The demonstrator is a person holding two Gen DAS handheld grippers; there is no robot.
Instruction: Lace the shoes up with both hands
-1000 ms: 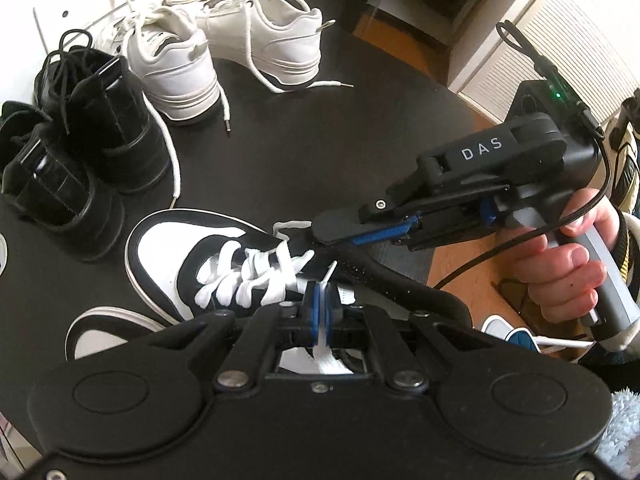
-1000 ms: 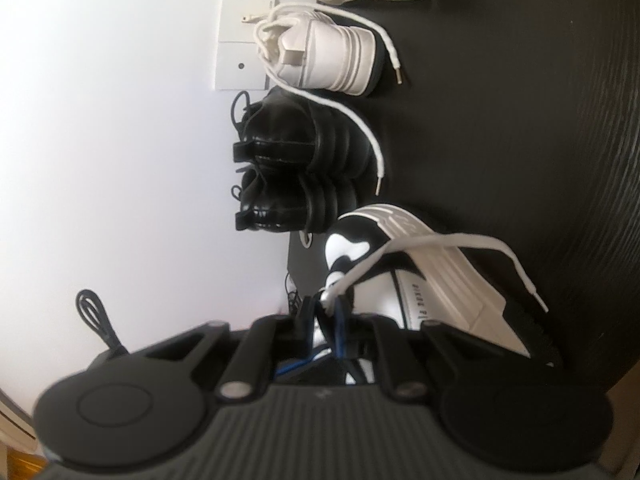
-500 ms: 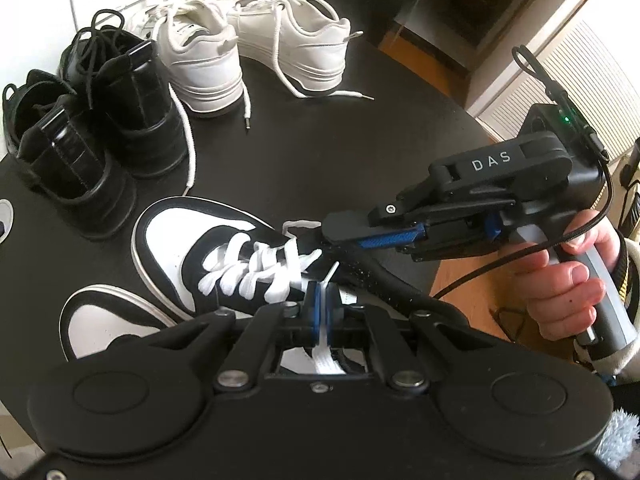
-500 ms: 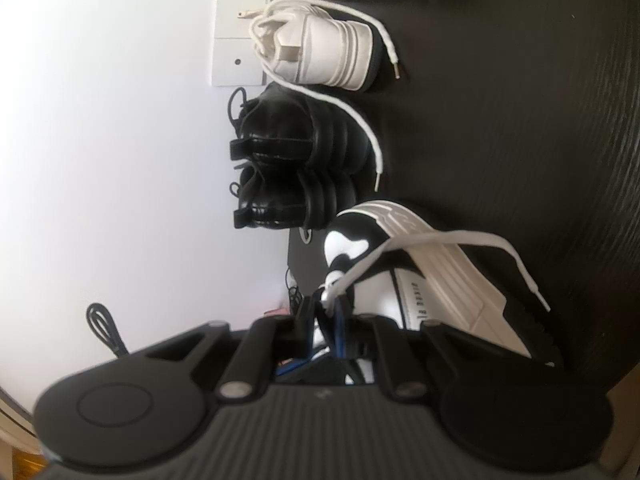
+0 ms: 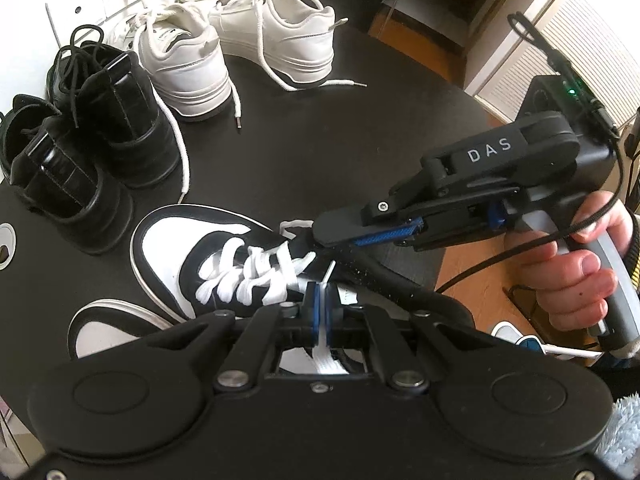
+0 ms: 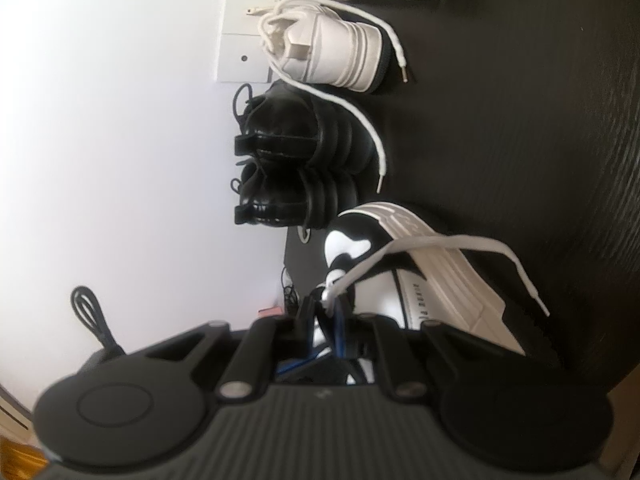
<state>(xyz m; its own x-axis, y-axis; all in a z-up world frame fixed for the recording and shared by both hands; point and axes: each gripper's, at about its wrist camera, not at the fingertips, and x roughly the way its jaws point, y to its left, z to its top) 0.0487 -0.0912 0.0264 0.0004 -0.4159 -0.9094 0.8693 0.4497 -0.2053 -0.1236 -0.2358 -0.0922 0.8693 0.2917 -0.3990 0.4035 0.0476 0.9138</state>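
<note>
Lacing the black-and-white sneaker (image 5: 208, 256) at the near edge of the dark table (image 5: 320, 136), upper eyelets in hand.

I am pinching one white lace end (image 5: 326, 354) in the left gripper (image 5: 320, 300), its jaws nearly together, while the right gripper (image 6: 334, 312) is clamping the other lace (image 6: 440, 246), jaws barely apart. Next, I judge, I am needing a guided tip into an eyelet.

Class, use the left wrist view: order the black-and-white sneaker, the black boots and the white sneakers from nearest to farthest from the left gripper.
1. Black-and-white sneaker: directly under the left gripper, which is shut on its white lace.
2. Black boots: farther back, on the left.
3. White sneakers: farthest, at the table's back, near the wall.
</note>
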